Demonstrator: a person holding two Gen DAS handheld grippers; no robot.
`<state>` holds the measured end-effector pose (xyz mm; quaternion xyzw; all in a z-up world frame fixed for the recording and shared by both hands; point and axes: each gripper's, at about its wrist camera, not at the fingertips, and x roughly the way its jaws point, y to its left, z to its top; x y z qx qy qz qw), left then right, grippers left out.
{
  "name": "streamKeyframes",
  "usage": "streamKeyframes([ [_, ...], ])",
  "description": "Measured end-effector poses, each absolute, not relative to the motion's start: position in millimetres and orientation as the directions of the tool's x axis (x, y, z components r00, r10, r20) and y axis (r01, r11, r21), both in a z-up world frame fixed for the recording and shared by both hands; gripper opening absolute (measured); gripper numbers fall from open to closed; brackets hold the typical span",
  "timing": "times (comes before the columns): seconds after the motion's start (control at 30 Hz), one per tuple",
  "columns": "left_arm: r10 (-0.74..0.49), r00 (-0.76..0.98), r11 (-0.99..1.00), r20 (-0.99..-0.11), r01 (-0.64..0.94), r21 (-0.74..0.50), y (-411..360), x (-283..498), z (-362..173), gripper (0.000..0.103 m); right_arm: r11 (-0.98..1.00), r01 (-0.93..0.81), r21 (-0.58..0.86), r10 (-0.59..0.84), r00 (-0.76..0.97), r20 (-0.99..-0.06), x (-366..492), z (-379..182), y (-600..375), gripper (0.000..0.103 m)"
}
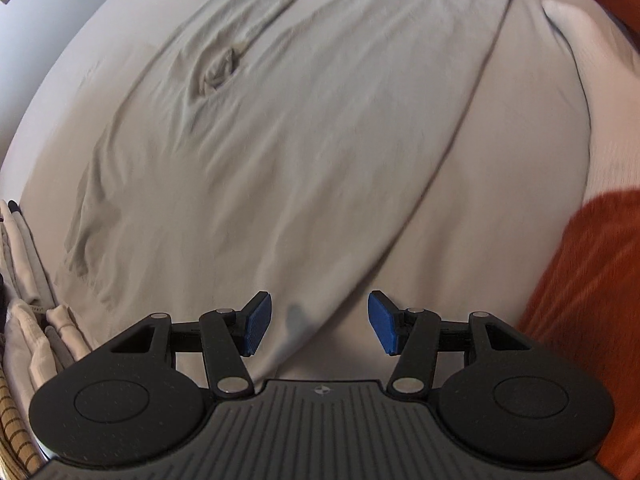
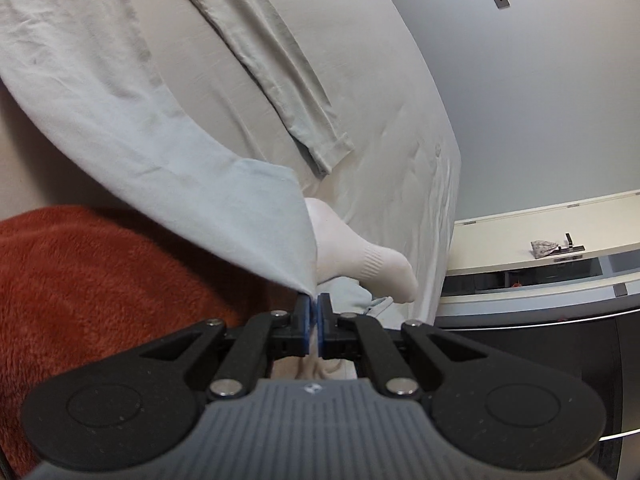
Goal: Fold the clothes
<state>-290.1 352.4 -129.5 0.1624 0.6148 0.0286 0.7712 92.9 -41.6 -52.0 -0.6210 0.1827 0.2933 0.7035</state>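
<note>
Beige garment point(image 1: 280, 152) spread flat on bed point(image 1: 500, 200). Left gripper point(image 1: 319, 322) above its hem, fingers wide apart, holding nothing. Right gripper point(image 2: 314, 312) fingers closed, pinching lifted garment corner point(image 2: 256, 240) above orange blanket point(image 2: 100, 280), near white sock point(image 2: 360, 264).

Garment point(image 1: 280, 152) lies spread on bed point(image 1: 500, 200); blanket point(image 1: 592, 280) at its right.

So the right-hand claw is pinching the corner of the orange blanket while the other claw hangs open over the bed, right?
Not quite. The right wrist view shows the right gripper shut on a corner of the pale garment, not the orange blanket beside it. The left gripper is indeed open.
</note>
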Motion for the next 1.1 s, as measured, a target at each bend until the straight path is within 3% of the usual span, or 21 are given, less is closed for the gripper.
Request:
streamKeyframes([
  [0.4,0.429,0.225,0.852,-0.875,0.222,0.475,348,-303,-157,0.063,0.196,-0.6,-0.776,0.192,0.799,-0.57,107,-48,-30,0.003],
  [0.43,0.443,0.232,0.843,-0.866,0.221,0.49,346,-304,-158,0.05,0.2,-0.601,-0.774,0.191,0.798,-0.571,107,-47,-30,0.003],
  [0.47,0.454,0.237,0.841,-0.859,0.204,0.5,347,-306,-156,0.031,0.199,-0.6,-0.775,0.189,0.799,-0.571,106,-48,-31,0.003],
  [0.53,0.49,0.238,0.834,-0.839,0.152,0.53,355,-307,-152,0.011,0.199,-0.598,-0.777,0.187,0.801,-0.568,106,-49,-31,0.003],
  [0.57,0.492,0.253,0.838,-0.833,0.12,0.532,359,-309,-147,0.007,0.201,-0.596,-0.777,0.186,0.802,-0.567,106,-48,-31,0.003],
  [0.87,0.523,0.388,0.852,-0.759,-0.263,0.453,418,-297,-61,0.002,0.263,-0.584,-0.768,0.174,0.811,-0.558,129,-40,-14,0.003],
  [1.1,0.575,0.383,0.808,-0.722,-0.405,0.429,473,-254,-22,0.002,0.34,-0.582,-0.739,0.151,0.809,-0.568,180,-30,26,0.003],
])
